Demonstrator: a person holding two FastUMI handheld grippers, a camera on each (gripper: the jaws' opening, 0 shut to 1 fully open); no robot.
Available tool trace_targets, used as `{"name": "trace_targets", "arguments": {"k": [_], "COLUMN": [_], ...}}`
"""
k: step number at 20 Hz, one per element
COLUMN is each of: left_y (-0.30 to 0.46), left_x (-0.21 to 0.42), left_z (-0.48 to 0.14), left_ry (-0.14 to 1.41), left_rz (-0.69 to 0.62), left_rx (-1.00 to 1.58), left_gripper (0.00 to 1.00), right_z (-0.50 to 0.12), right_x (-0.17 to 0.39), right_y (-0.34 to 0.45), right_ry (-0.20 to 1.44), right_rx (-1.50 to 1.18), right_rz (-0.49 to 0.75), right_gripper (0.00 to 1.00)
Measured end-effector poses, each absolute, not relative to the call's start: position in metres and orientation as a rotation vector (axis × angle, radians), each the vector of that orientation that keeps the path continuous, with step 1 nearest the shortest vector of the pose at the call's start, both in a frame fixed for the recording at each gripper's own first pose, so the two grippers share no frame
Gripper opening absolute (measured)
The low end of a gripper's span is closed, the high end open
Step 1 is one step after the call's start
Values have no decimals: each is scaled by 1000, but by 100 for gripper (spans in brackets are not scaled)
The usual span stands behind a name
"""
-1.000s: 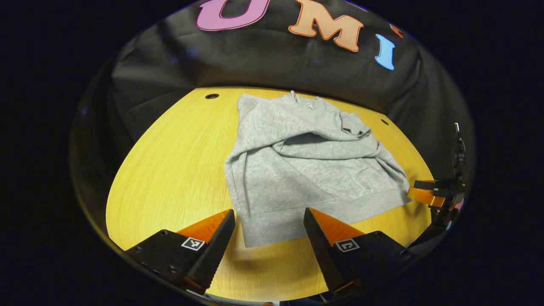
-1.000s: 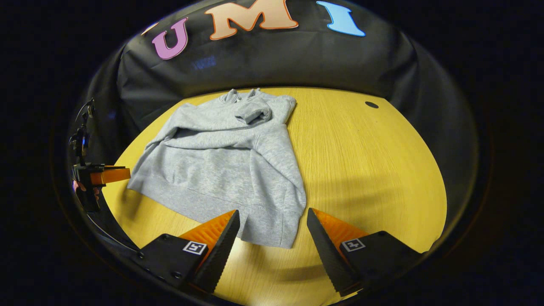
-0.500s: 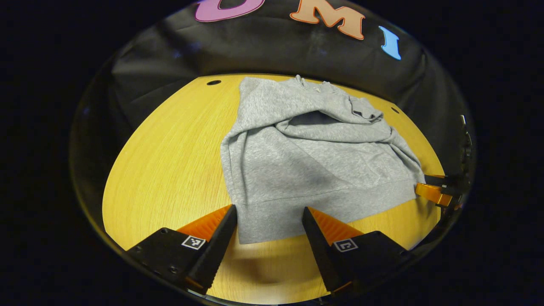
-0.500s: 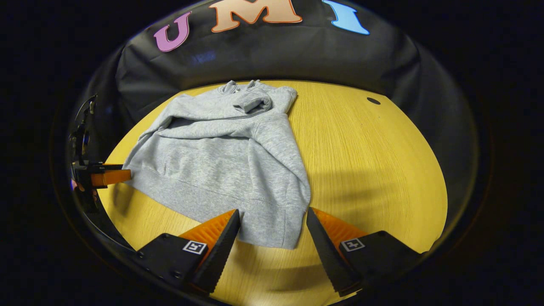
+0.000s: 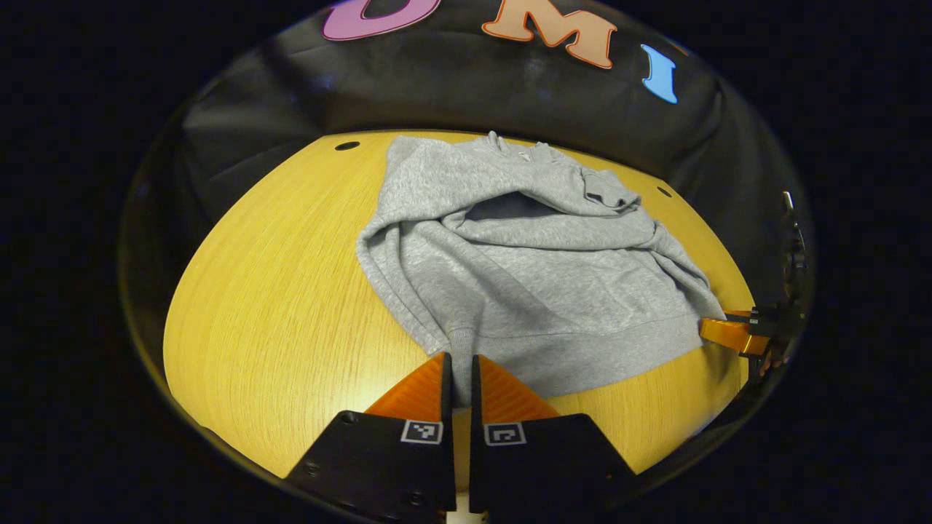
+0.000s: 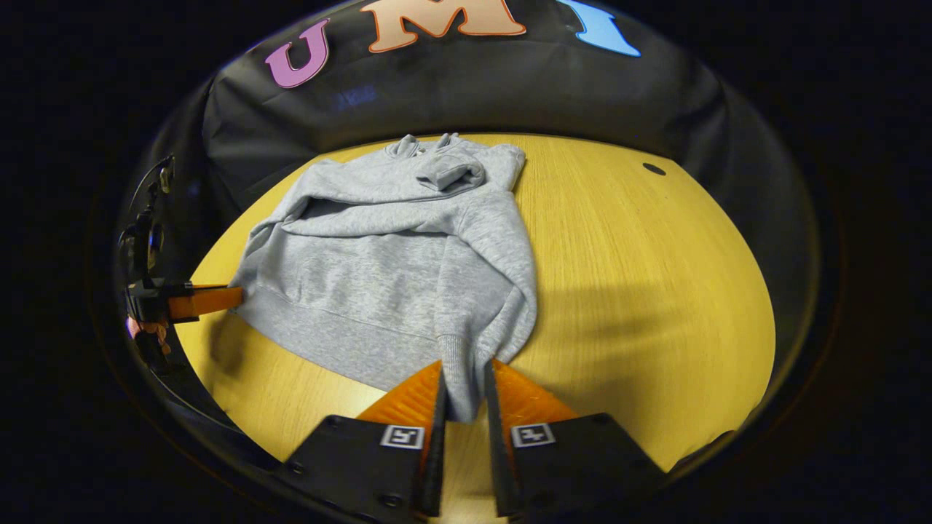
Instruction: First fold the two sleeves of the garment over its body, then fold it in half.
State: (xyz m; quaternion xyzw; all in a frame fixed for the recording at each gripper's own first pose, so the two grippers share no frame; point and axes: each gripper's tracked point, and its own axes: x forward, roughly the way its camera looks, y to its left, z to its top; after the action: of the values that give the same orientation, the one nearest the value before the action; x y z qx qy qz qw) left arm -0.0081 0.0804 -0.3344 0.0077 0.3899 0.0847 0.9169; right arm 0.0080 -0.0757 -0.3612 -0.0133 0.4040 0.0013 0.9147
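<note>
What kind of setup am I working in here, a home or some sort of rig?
Most likely a staged recording booth, not a home: black cloth walls in a bare wooden table with round holes, and a grey sweatshirt is on the table. Both the left gripper and right gripper clamp its hem.

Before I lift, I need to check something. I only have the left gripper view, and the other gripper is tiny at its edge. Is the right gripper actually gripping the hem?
Observer: Yes. In the right gripper view, the right gripper is shut on the sweatshirt at its hem corner. The ribbed band is bunched between both fingers.
Operator: And how does my own grip look from the side?
Observer: The left gripper meets the opposite hem corner. It is held level, and its shadow falls on the table just below it.
</note>
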Motion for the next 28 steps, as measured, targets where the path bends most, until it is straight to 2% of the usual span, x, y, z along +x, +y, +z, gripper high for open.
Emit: {"name": "trace_targets", "arguments": {"k": [2, 6, 14, 23, 25, 28], "left_y": [80, 76, 52, 67, 73, 78], "left_x": [-8, -5, 25, 96, 113, 138], "left_z": [-334, -330, -273, -204, -201, -206], "left_ry": [804, 811, 669, 500, 490, 499], "left_rz": [166, 170, 84, 102, 110, 124], "left_rx": [10, -24, -107, -280, -276, -270], "left_gripper": [3, 0, 0, 0, 0, 0], "right_z": [-360, -356, -308, -234, -238, -250], "right_x": [8, 10, 35, 114, 132, 146], "right_y": [-73, -74, -68, -83, -93, -98], "right_ry": [831, 828, 722, 550, 564, 584], "right_rx": [-40, -29, 58, 139, 141, 141], "right_rz": [0, -14, -19, -40, -58, -65], "right_gripper": [14, 14, 14, 13, 3, 3]}}
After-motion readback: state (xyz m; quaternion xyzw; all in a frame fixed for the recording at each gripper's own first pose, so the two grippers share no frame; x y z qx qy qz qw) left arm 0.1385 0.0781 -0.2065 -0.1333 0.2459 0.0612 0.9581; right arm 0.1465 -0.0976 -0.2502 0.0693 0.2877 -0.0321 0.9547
